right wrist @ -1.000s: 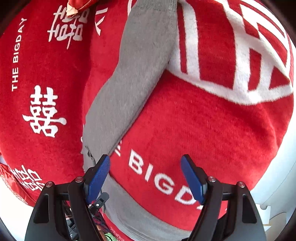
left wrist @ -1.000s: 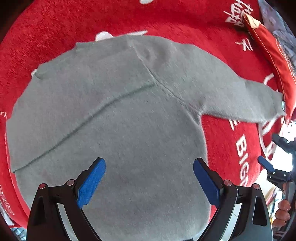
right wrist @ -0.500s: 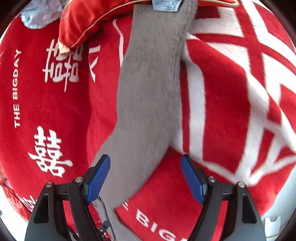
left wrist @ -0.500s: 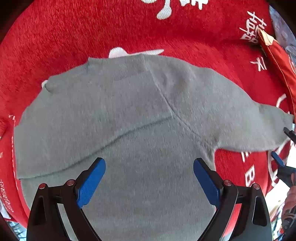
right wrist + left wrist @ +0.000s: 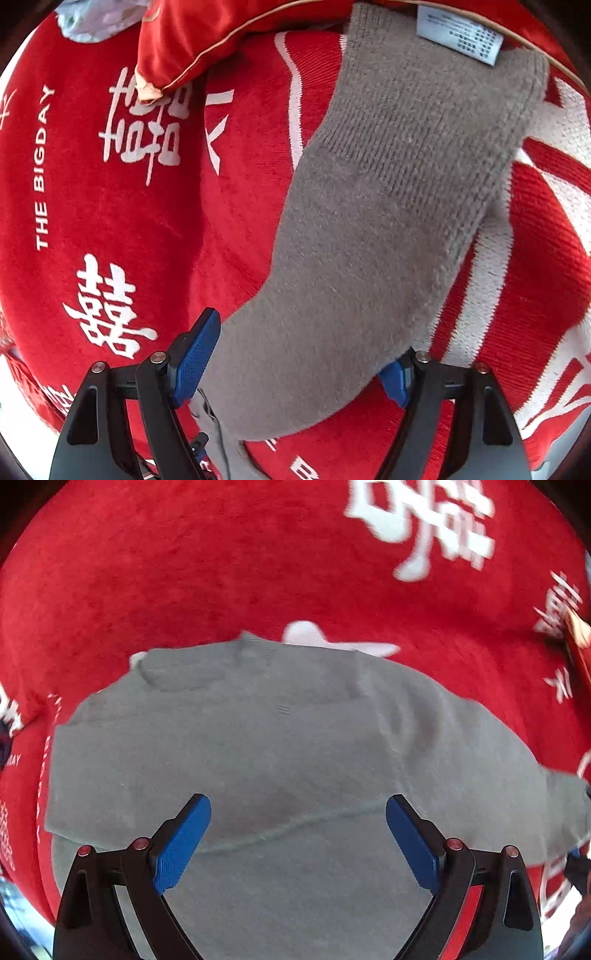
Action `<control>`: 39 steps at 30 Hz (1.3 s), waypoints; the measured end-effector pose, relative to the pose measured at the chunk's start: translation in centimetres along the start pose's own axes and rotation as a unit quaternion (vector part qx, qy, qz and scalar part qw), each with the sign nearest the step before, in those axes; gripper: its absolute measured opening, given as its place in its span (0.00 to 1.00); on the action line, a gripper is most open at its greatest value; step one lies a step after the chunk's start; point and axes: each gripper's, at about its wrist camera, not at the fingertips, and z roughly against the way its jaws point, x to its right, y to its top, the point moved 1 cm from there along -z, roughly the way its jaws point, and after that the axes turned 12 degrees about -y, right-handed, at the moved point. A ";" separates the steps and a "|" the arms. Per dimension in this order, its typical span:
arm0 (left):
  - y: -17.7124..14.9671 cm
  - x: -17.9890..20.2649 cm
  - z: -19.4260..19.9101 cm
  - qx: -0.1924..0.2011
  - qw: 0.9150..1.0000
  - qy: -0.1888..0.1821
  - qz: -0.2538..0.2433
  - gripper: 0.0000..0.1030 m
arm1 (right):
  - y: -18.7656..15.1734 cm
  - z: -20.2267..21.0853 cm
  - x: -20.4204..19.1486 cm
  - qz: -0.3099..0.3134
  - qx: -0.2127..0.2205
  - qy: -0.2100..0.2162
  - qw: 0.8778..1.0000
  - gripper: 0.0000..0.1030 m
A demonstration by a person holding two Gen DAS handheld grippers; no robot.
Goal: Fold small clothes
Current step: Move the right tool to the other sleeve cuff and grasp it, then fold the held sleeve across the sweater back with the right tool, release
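Surface: red blanket (image 5: 122, 229), white lettering.
Sweater (image 5: 280, 760): grey, spread flat.
Sleeve (image 5: 388, 221): long axis runs straight ahead from right gripper (image 5: 295, 365), between parted jaws.
Left gripper (image 5: 297, 834): parted, over sweater body.
Nearer: right.

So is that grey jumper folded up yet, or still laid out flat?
Mostly spread: the grey jumper lies flat on the red blanket, its sleeve stretched out. One crease crosses its body; whether that is a fold, I cannot tell.
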 end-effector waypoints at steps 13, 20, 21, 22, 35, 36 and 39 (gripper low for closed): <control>-0.7 -4.2 -0.6 -0.022 1.000 0.016 -0.002 0.94 | -1.3 1.5 -6.4 0.059 -0.002 0.079 0.995 0.07; -2.4 -8.1 2.1 -0.029 0.999 0.016 0.009 0.94 | -5.2 1.7 -15.2 0.145 -0.017 0.135 0.980 0.07; -2.6 -8.6 2.5 -0.029 0.999 0.018 0.010 0.94 | -5.9 1.6 -16.4 0.157 -0.020 0.141 0.977 0.07; -2.9 -9.5 2.9 -0.028 0.999 0.022 0.013 0.94 | -6.8 1.4 -17.7 0.172 -0.025 0.146 0.974 0.07; -4.5 -20.1 6.9 -0.015 0.996 0.067 0.056 0.94 | -25.7 -6.5 -30.0 0.384 -0.143 0.144 0.901 0.07; -4.8 -20.9 7.0 -0.017 0.996 0.068 0.061 0.94 | -27.1 -7.7 -30.1 0.390 -0.156 0.134 0.898 0.07; -5.7 -23.4 7.4 -0.020 0.994 0.074 0.077 0.94 | -31.5 -11.9 -29.1 0.404 -0.202 0.083 0.888 0.08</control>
